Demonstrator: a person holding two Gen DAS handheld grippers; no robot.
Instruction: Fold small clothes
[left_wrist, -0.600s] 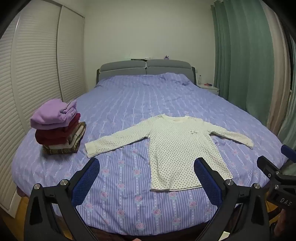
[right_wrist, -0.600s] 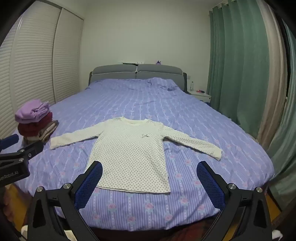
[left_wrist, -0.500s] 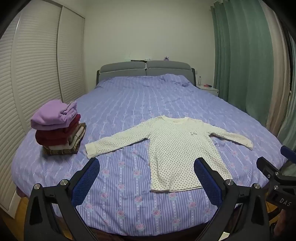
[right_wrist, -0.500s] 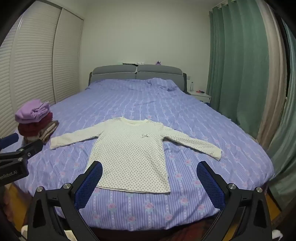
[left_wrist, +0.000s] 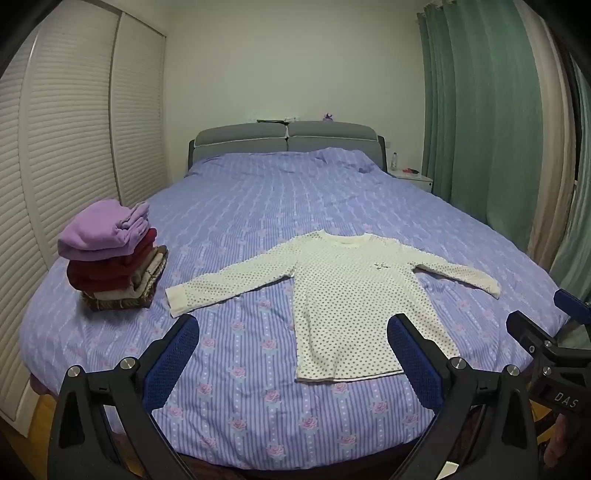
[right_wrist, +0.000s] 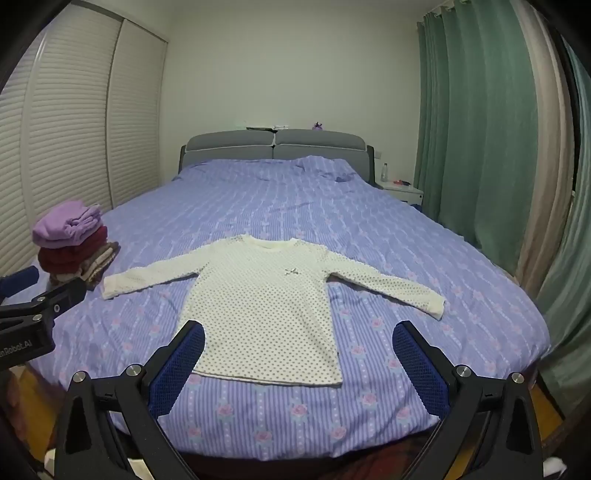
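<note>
One cream dotted top (left_wrist: 354, 299) lies flat on the bed (left_wrist: 258, 206); both grippers released, holding nothing

The top is a soft knit, cream with small dark dots, spread face up with its two long sleeves straight out to either side and its hem toward the bed's foot edge. The bed carries a lilac striped cover printed with pink roses, lightly creased, and a grey padded headboard (right_wrist: 275, 147) in two sections. One stack of folded clothes (left_wrist: 110, 258) stands on the bed's left edge, beside the top's left cuff: lilac on top, dark red beneath, brown and cream at the base. The left gripper (left_wrist: 293, 363) and the right gripper (right_wrist: 299, 365) hang above the bed's foot, each with two blue textured pads spread wide
</note>
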